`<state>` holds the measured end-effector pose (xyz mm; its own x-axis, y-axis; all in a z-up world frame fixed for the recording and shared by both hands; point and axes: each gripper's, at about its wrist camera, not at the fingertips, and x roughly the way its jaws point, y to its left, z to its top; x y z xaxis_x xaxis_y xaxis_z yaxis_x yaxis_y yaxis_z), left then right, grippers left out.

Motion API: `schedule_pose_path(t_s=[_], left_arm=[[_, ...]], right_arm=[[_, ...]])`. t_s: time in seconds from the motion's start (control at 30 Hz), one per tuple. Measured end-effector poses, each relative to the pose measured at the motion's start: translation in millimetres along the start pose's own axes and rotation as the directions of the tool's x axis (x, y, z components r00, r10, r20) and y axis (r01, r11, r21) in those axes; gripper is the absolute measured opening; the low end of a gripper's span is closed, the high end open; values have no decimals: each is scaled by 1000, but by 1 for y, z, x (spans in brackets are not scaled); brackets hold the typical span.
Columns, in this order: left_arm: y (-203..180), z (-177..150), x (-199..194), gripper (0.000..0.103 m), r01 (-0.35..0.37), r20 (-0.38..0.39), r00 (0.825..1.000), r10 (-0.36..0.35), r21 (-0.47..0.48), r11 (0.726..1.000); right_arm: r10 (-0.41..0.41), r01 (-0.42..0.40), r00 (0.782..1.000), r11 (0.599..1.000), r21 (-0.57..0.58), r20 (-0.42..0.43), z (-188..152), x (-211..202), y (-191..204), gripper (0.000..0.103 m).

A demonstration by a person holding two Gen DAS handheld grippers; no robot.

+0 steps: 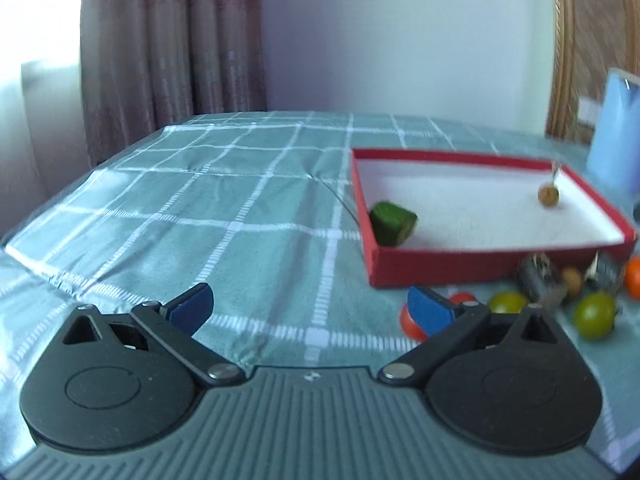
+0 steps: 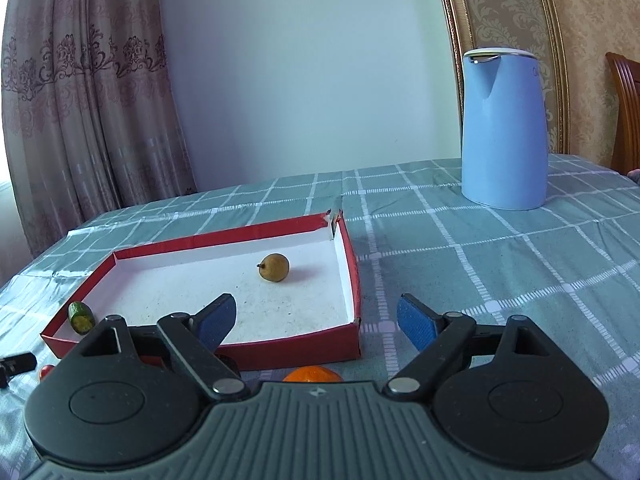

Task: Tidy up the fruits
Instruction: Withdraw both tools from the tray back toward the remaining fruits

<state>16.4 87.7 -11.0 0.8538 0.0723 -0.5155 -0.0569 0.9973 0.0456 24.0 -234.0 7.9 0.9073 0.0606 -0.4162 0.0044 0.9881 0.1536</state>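
Note:
A shallow red box (image 1: 472, 266) with a white floor holds a green cucumber piece (image 1: 393, 223) at its near left corner and a small brown longan (image 1: 548, 195) at the far right. The box (image 2: 304, 346), the cucumber piece (image 2: 81, 317) and the longan (image 2: 274, 267) also show in the right wrist view. In front of the box lie green tomatoes (image 1: 595, 315), red tomatoes (image 1: 412, 320), an orange fruit (image 1: 633, 277) and dark pieces (image 1: 542, 282). My left gripper (image 1: 310, 310) is open and empty, left of the loose fruit. My right gripper (image 2: 316, 322) is open and empty above an orange (image 2: 313, 374).
A blue kettle (image 2: 505, 128) stands at the back right of the table, behind the box. A green checked cloth (image 1: 224, 216) covers the table. Curtains (image 2: 84, 112) hang at the back left. A wooden chair (image 2: 626, 112) stands at the far right.

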Motion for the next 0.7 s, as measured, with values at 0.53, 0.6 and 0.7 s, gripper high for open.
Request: schedule_pose_path(t_s=[0.53,0.6,0.7], left_arm=[[-6,-3,4,103,116,-37,993,-113,76,990],[-13,-4,5,103,132,-54,991,-126,124,984],[-21,-2,13,103,65,-64,996,-56,147,987]], right_arm=[[1,-2,999,1000,-6,-44,-3,7,2,88],[5,-5,999,1000,-6,-53,-3,8,2,88],[6,-7,999,1000,-7,-47,-3,6,2,88]])
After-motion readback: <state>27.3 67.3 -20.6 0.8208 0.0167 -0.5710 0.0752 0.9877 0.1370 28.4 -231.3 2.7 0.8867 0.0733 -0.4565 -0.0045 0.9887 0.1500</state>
